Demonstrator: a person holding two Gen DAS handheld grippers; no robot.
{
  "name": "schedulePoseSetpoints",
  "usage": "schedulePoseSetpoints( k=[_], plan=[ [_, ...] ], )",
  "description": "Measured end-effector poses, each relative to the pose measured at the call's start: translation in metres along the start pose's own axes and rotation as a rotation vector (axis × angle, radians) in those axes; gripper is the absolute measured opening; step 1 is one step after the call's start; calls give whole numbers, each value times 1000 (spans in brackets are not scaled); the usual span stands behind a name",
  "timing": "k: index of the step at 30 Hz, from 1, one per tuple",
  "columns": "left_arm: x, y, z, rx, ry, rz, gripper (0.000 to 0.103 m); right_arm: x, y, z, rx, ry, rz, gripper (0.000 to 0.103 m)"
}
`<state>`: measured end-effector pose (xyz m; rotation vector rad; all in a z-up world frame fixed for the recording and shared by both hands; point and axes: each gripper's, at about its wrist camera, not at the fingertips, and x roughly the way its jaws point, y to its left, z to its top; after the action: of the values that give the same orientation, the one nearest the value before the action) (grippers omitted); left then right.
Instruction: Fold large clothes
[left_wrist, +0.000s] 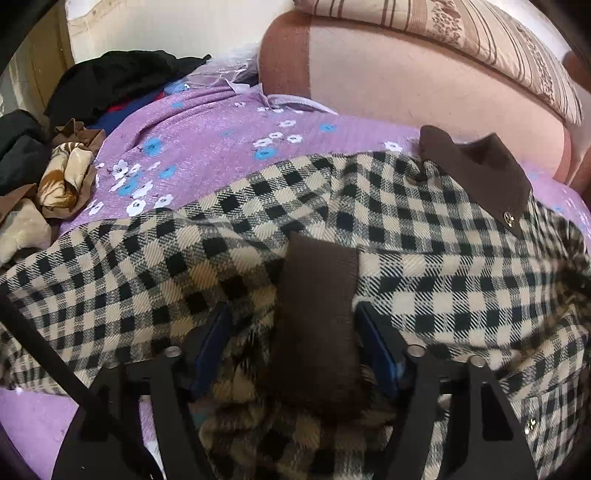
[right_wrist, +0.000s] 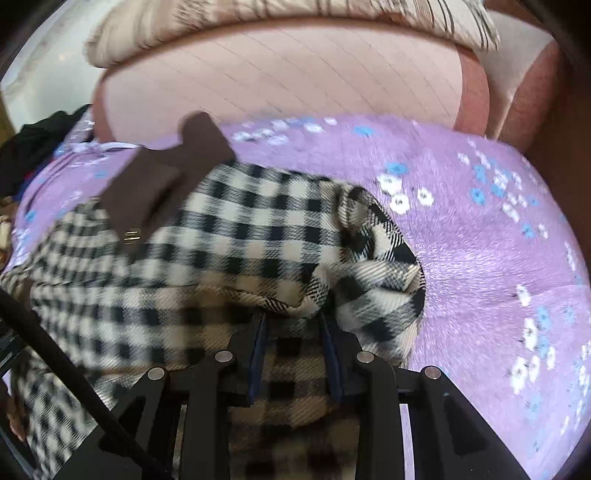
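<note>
Two grippers are working one checked coat, which lies spread over the purple floral bedspread across the middle of both views, its brown collar toward the pink padded headboard. At the bottom of the left wrist view the left gripper stands wide apart around a brown cuff and the bunched sleeve under it; the blue pads flank the cuff, but whether they press it I cannot tell, so that grasp looks doubtful. At the bottom of the right wrist view the right gripper is clenched on a fold of checked cloth that runs between its pads. As I see it, the main risk is on the left: with the jaws so wide, the thick cuff could slide out once the sleeve is carried, and the sleeve would drop in a heap instead of a flat fold. The right hold takes in a rumpled edge at the centre right of its view, so a pull could drag a crease across the body. The heavy cloth may also tug the bedspread along, and the pile of loose clothes at the left edge sits near enough to snag.
</note>
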<state>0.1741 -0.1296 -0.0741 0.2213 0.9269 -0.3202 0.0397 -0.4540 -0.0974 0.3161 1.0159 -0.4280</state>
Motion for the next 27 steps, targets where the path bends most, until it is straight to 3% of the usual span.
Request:
schedulePoseSetpoints(
  k=[2,5,8,9,11,14,17,21,24,27],
  plan=[
    [1,0,-1,5,-12,4,76,1,-2,1,7,-64,-2,33],
    [1,7,0,-26,-6,-14,83,-4,4,0,-19,-62,-46,33],
    [-1,15,-1,-38,7,-31,84,-49,7,-15,-37,-99,-54,34],
    [-7,14,-3,-25,6,-23,84,-66,6,-23,-40,-121,-45,38],
    [-22,14,-8,-10,-12,-20,84,-113,4,-50,-57,-162,-1,48],
    [-56,13,-23,25,-63,-40,84,-166,-1,-104,-107,-203,8,52],
    [-88,14,-38,62,-100,-32,84,-193,-6,-154,-123,-223,-24,53],
    [-125,31,-54,62,-146,-10,84,-187,-21,-196,-42,-198,-4,55],
    [-142,56,-64,23,-151,7,84,-170,-31,-202,45,-140,46,55],
    [-147,96,-77,-44,-139,48,84,-166,-31,-206,56,-138,53,55]
  ],
)
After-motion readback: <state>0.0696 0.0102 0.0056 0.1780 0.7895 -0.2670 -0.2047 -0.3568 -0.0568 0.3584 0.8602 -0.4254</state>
